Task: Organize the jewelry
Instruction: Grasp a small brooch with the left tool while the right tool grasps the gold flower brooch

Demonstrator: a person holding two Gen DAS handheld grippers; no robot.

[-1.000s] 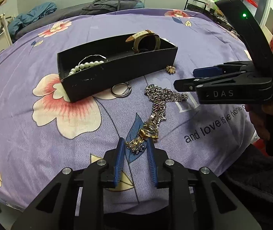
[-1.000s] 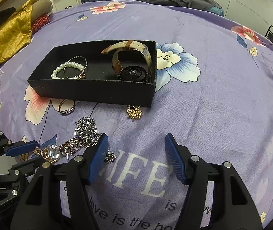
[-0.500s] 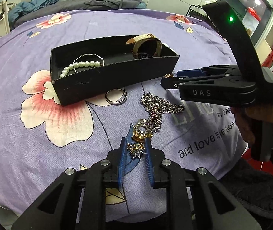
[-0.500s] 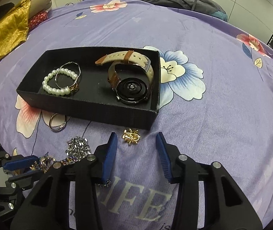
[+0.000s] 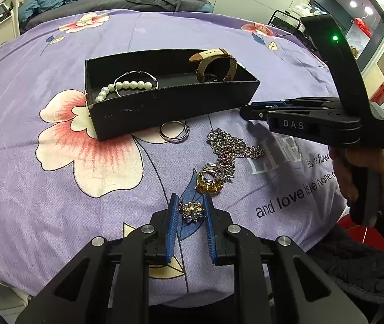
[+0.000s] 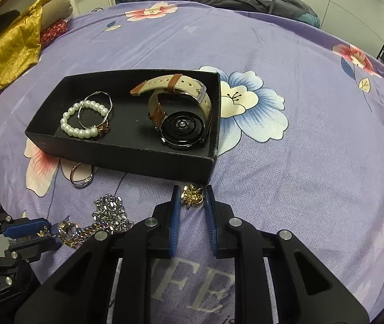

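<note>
The right gripper [image 6: 191,198] has just been closing onto a gold brooch [image 6: 192,192] beside the black box [image 6: 143,159]; the left gripper [image 5: 190,208] pinches another small brooch [image 5: 191,208] on the bedspread [image 5: 57,189]; both look ready for boxing.

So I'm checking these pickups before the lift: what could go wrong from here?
The left gripper pinches a tiny brooch that could slip out. The chain lies close by and might snag. The right gripper, whose jaws have just been closing, holds a gold brooch by the box; lifting could bump its wall.
</note>
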